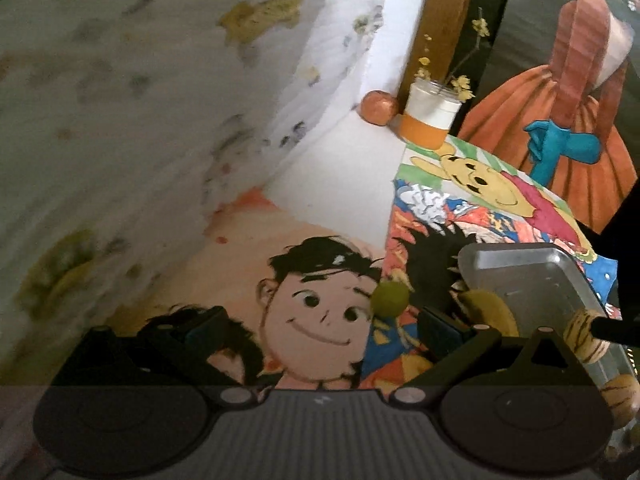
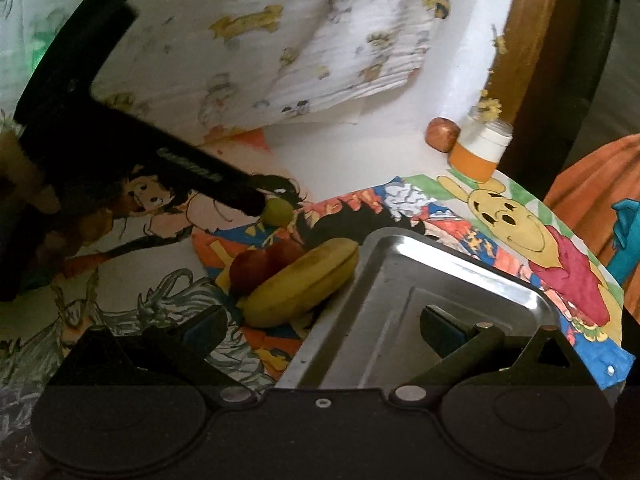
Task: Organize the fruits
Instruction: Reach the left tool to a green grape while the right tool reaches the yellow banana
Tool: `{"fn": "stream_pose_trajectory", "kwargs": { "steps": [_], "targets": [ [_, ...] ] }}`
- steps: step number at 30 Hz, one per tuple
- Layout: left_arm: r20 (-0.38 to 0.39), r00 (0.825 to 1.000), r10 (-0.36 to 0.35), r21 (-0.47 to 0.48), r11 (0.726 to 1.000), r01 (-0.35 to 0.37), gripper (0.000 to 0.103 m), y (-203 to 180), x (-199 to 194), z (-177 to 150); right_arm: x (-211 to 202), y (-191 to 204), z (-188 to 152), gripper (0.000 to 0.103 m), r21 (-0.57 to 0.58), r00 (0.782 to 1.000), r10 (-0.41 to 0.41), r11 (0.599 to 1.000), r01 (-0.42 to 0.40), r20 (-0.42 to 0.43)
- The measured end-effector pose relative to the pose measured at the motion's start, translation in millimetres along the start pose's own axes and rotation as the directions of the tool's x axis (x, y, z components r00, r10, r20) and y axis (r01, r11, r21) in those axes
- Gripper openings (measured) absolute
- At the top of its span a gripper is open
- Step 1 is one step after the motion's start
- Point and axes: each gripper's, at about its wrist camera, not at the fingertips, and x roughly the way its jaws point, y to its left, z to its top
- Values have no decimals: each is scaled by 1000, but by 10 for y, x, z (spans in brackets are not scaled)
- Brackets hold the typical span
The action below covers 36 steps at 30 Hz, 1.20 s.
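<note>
A small green fruit point(image 1: 390, 299) lies on the cartoon-printed cloth, just ahead of my open left gripper point(image 1: 320, 330) and toward its right finger. It also shows in the right wrist view point(image 2: 278, 211), beside the tip of the left gripper point(image 2: 224, 184). A yellow banana point(image 2: 304, 284) and a red fruit point(image 2: 260, 264) lie left of a metal tray point(image 2: 420, 292). My right gripper point(image 2: 324, 330) is open and empty, its right finger over the tray. In the left wrist view the tray point(image 1: 532, 276), the banana point(image 1: 486, 312) and striped brownish fruits point(image 1: 586, 334) sit at right.
An orange-brown round fruit point(image 1: 378, 107) and an orange-and-white jar with yellow flowers point(image 1: 430, 120) stand at the back by a wooden post point(image 1: 444, 20). A patterned curtain point(image 1: 140, 100) hangs at left. An orange figure with a blue piece point(image 1: 560, 148) is at right.
</note>
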Motion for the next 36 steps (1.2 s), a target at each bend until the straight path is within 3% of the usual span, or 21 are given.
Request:
{"fn": "stream_pose_trajectory", "kwargs": {
  "steps": [15, 24, 29, 36],
  "targets": [
    [4, 998, -62, 63, 996, 62, 88, -102, 247, 34, 239, 153, -9, 102, -58, 997, -72, 996, 70, -20],
    [29, 997, -73, 120, 990, 69, 61, -206, 295, 30, 196, 156, -5, 102, -69, 993, -117, 991, 116, -9],
    [25, 993, -119, 131, 985, 114, 38, -231, 302, 20, 116, 76, -45, 102, -2, 991, -134, 991, 134, -3],
    [20, 987, -159, 89, 984, 157, 27, -183, 274, -7, -19, 13, -20, 99, 91, 992, -117, 990, 112, 50]
  ]
}}
